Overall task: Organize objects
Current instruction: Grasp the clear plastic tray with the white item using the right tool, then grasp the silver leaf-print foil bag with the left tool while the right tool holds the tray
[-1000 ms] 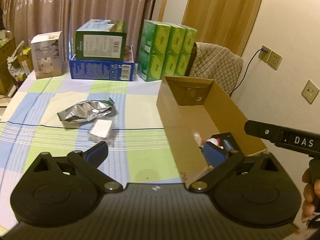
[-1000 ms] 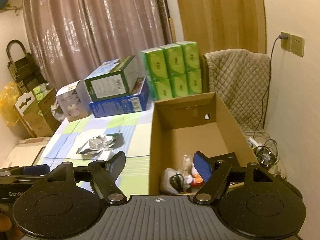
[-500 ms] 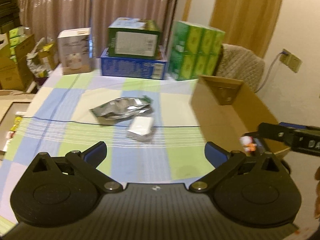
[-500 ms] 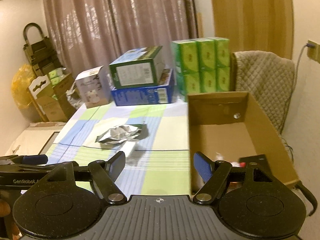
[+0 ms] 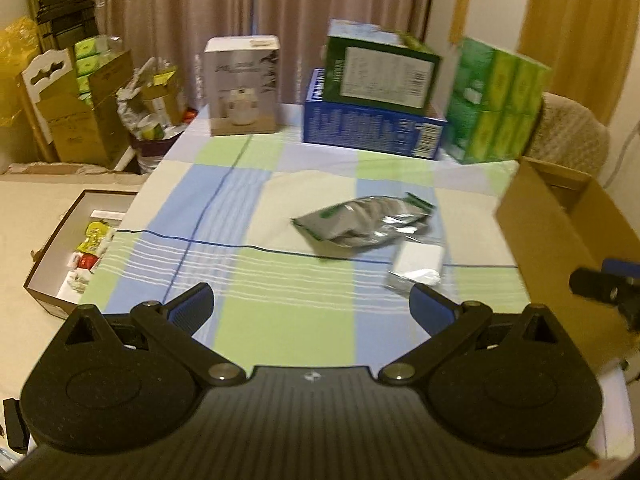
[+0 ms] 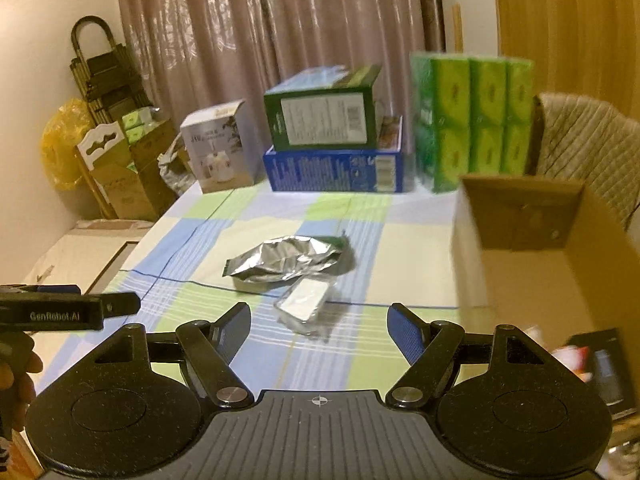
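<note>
I see both grippers over the checked cloth (image 5: 280, 320), jaws spread and empty. My left gripper (image 5: 312, 304) hangs near the small white packet (image 5: 418, 266); my right gripper (image 6: 318, 326) frames that packet just beyond its fingertips. The foil bag (image 6: 284, 258) lies touching the packet's far end. The cardboard box (image 6: 532, 216) stands open to the right, a few items inside.

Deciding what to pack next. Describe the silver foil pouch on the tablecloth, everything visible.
The silver foil pouch is crinkled, shiny metallic film with a green printed edge at one end. It lies flat on its side, looking partly deflated, near the middle of the checked tablecloth. A small white packet lies against its near edge. No gripper touches it; the cardboard box stands apart from it.
</note>
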A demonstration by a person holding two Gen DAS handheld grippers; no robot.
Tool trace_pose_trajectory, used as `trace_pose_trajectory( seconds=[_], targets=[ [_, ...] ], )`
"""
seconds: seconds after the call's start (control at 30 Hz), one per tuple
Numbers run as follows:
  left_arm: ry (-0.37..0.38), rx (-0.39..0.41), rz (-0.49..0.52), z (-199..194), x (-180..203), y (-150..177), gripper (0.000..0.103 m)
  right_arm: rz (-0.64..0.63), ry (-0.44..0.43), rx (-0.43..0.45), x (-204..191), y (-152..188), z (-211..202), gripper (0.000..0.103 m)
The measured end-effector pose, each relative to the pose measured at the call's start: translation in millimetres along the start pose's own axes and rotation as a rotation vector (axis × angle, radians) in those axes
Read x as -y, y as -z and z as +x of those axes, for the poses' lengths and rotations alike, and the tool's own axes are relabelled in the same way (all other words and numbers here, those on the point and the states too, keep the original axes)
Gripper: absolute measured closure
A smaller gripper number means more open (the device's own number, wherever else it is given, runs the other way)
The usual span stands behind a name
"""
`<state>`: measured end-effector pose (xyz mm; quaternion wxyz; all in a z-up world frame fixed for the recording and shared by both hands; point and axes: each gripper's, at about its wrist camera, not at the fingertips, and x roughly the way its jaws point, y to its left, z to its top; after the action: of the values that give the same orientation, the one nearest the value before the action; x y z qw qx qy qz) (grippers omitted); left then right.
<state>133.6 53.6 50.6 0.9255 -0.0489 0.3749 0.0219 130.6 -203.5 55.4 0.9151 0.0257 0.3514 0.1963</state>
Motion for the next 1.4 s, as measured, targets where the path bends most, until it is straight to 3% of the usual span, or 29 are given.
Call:
trace_pose_trajectory(
  seconds=[0.23,0.57,0.77,1.03,1.1,1.23,1.4],
  targets=[
    [-0.01,0.021,-0.053,56,-24,-14,0.001,0.017,-0.006,-0.067,-4,5,71,0.031],
    [-0.033,0.004,-0.031,123,-41,-5,0.001,0.051,0.003,-0.131,1,9,156,0.031],
    [-0.068,-0.03,-0.01,143,-47,6,0.001,0.077,-0.003,-0.167,-1,14,189,0.031],
    [-0.071,-0.004,-0.041,143,-55,6,0.001,0.075,0.075,-0.188,-8,10,215,0.031],
    [-0.061,0.0,-0.051,143,-56,5,0.001,0.054,0.084,-0.187,-9,10,214,0.045],
    [-0.023,-0.013,-0.055,144,-54,5,0.001,0.073,0.086,-0.179,-4,5,207,0.047],
    [0.04,-0.001,0.02,144,-42,2,0.001,0.052,0.122,-0.128,9,-3,187,0.047]
  ],
)
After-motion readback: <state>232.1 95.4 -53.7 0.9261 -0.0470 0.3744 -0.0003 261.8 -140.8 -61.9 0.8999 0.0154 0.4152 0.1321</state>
